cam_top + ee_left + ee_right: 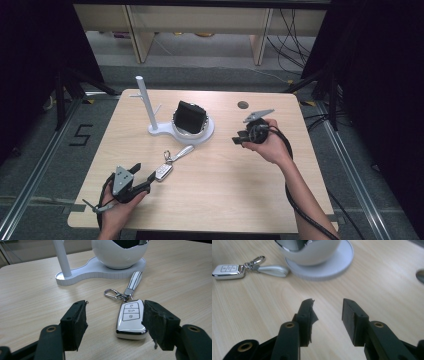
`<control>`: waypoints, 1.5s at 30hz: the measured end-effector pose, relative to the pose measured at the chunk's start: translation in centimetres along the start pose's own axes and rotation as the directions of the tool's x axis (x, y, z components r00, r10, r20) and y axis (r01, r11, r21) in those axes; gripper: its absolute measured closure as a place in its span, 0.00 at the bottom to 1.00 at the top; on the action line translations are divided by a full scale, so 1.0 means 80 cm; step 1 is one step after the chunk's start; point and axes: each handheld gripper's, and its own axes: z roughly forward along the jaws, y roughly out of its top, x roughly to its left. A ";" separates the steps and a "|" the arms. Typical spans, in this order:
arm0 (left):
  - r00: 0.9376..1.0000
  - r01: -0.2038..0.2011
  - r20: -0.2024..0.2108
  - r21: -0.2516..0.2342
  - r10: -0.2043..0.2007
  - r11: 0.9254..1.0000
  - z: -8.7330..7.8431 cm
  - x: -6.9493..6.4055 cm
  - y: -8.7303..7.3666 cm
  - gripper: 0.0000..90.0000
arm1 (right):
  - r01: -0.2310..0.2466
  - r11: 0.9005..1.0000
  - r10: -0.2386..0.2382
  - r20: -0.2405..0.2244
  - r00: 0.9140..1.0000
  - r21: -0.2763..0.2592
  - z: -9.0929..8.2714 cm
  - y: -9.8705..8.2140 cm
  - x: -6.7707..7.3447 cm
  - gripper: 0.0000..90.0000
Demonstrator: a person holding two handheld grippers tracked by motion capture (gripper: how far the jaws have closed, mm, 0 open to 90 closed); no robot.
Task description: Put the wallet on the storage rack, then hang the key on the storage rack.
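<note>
The car key fob [130,319] is seen lying flat on the wooden table [220,200], between the parted jaws of the left gripper [115,322] and close against the right-hand pad, though contact cannot be made out; nothing is gripped. Its strap [134,281] reaches the white stand [181,131], whose bowl is cut off in both gripper views, the dark object inside being hard to identify. The right gripper [328,315] is held about half open and empty over bare tabletop, well apart from the fob.
</note>
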 end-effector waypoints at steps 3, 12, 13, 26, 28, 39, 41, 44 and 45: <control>1.000 0.001 -0.001 0.004 -0.001 1.000 0.001 0.000 0.000 0.39 | -0.048 0.999 0.048 0.004 0.999 -0.004 -0.010 -0.028 -0.002 0.68; 1.000 0.012 -0.005 0.007 -0.012 1.000 0.002 0.001 0.000 0.39 | -0.111 0.993 0.115 0.073 0.991 -0.051 -0.025 -0.081 0.006 0.64; 1.000 0.013 -0.007 0.009 -0.013 1.000 0.002 0.001 0.000 0.39 | -0.134 0.990 0.136 0.077 0.988 -0.038 -0.029 -0.083 0.007 0.64; 0.998 0.061 0.013 0.036 -0.062 0.997 0.005 0.003 0.004 0.46 | -0.180 0.983 0.182 0.096 0.979 -0.028 -0.045 -0.102 0.008 0.64; 0.998 0.059 0.018 0.067 -0.060 0.996 0.008 0.003 0.012 0.48 | -0.209 0.978 0.209 0.101 0.973 -0.013 -0.045 -0.101 0.014 0.64; 0.990 0.098 0.069 0.299 -0.124 0.949 0.069 0.016 0.073 0.52 | -0.190 0.982 0.189 0.095 0.977 0.005 -0.045 -0.102 0.008 0.64; 0.989 0.096 0.075 0.331 -0.127 0.939 0.079 0.019 0.074 0.52 | -0.199 0.980 0.199 0.101 0.975 -0.010 -0.045 -0.103 0.008 0.63; 0.987 0.109 0.070 0.385 -0.147 0.917 0.094 0.018 0.075 0.52 | -0.185 0.983 0.184 0.104 0.977 0.001 -0.049 -0.103 0.005 0.63; 0.987 0.093 0.078 0.409 -0.137 0.908 0.098 0.019 0.075 0.51 | -0.184 0.983 0.182 0.100 0.978 0.010 -0.050 -0.103 0.005 0.62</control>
